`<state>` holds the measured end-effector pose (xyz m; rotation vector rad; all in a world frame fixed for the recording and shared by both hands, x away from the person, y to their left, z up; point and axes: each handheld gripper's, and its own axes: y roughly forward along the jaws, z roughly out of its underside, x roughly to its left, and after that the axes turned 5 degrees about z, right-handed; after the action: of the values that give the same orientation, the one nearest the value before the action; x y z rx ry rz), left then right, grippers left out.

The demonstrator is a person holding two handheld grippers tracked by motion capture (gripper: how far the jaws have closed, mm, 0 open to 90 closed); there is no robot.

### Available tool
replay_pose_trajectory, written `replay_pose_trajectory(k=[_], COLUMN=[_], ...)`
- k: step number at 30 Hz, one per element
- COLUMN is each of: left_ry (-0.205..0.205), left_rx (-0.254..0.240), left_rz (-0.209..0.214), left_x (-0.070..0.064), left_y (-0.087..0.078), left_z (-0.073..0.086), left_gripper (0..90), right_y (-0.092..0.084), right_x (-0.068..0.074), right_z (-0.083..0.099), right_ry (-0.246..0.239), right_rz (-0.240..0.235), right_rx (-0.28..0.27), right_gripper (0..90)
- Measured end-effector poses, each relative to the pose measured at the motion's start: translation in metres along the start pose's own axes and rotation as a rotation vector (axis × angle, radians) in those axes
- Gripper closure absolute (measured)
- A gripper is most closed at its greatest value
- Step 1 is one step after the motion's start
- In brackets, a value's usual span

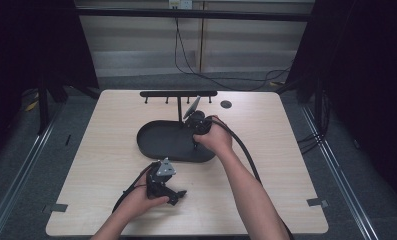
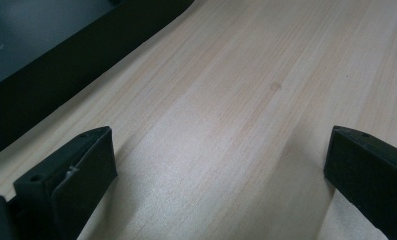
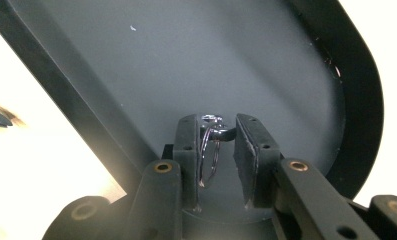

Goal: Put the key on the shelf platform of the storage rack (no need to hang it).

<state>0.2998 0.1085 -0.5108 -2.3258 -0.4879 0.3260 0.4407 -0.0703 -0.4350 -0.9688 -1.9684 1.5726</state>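
Note:
A black oval tray (image 1: 156,145) lies in the middle of the wooden table, and a T-shaped black stand (image 1: 178,94) rises from its back edge. My right gripper (image 1: 196,142) points down into the tray's right end. In the right gripper view the gripper (image 3: 217,142) is shut on a small silver ring (image 3: 209,150) with a dark hook, just above the tray floor (image 3: 186,65). My left gripper (image 1: 178,196) rests low over the bare table in front of the tray. Its jaws (image 2: 221,150) stand wide open with nothing between them.
The tray's dark rim (image 2: 61,75) runs along the upper left of the left gripper view. A small dark round spot (image 1: 226,104) marks the table right of the stand. Cables trail from both grippers, and more hang behind the table. Dark curtains flank both sides.

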Motion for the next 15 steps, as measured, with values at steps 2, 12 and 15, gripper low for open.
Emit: replay_pose_trajectory(k=[2,12,15], left_ry=[0.000,0.000,0.000], left_rx=[0.000,0.001,0.000], left_rz=[0.000,0.001,0.000], left_x=[0.000,0.000,0.000], left_y=[0.000,0.000,0.000], left_z=[0.000,0.000,0.000], left_gripper=[0.0,0.0,0.0], right_y=[0.000,0.010,0.012], right_x=[0.000,-0.003,-0.005], right_z=[0.000,0.010,0.010], right_ry=[-0.004,0.016,0.009], right_rz=[-0.001,-0.005,0.001], right_rx=[0.009,0.043,0.035], right_gripper=[73.1,73.2,73.2])
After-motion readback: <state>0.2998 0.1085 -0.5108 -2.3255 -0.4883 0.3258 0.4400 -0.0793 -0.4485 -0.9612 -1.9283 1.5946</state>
